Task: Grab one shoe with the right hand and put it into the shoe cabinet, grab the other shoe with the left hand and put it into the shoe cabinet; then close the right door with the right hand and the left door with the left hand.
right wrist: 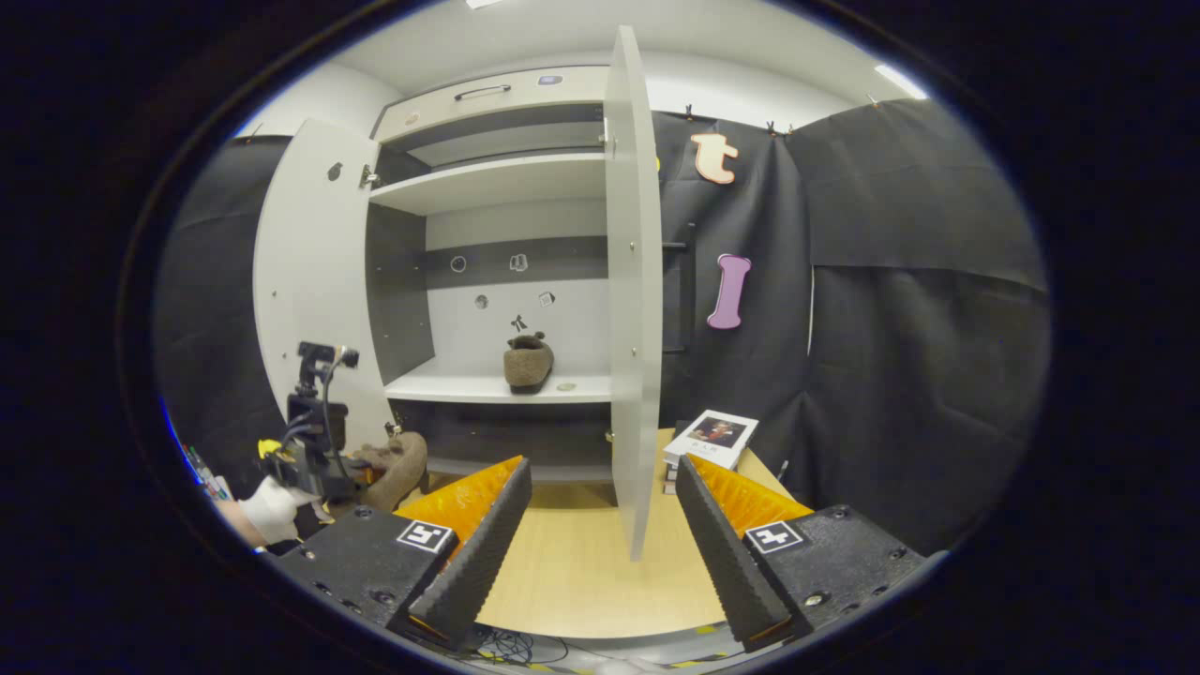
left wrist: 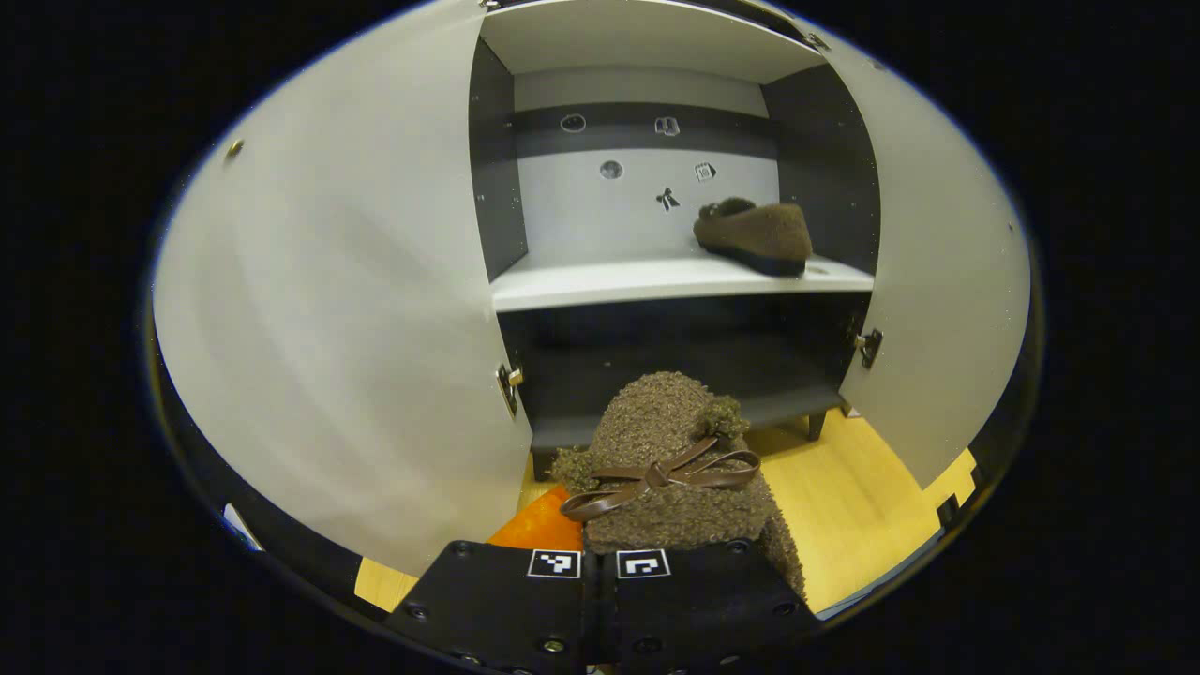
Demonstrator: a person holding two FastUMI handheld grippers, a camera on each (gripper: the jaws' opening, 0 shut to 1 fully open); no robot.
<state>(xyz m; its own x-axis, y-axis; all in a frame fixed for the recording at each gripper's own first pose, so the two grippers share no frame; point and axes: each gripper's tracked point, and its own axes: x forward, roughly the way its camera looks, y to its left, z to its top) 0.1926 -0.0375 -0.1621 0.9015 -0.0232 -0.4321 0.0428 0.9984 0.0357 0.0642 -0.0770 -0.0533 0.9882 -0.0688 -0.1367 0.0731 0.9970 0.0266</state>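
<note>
A fuzzy brown shoe with a leather bow [left wrist: 670, 469] hangs in front of the open shoe cabinet, below its white shelf [left wrist: 656, 277]. My left gripper [left wrist: 597, 562] is shut on this shoe's heel end. The other brown shoe [left wrist: 755, 234] rests on the right part of that shelf. In the right gripper view, the left gripper [right wrist: 314, 459], held by a gloved hand [right wrist: 272, 511], carries the shoe [right wrist: 394, 469] low at the cabinet's left. The second shoe [right wrist: 528, 361] sits on the shelf. My right gripper [right wrist: 600, 525] stands open and empty, facing the right door's edge [right wrist: 633, 281].
Both cabinet doors stand wide open: left door [left wrist: 328, 328], right door [left wrist: 937, 281]. The cabinet stands on a wooden table [right wrist: 581, 562]. A small stack of books [right wrist: 712, 441] lies on the table to the right of the right door.
</note>
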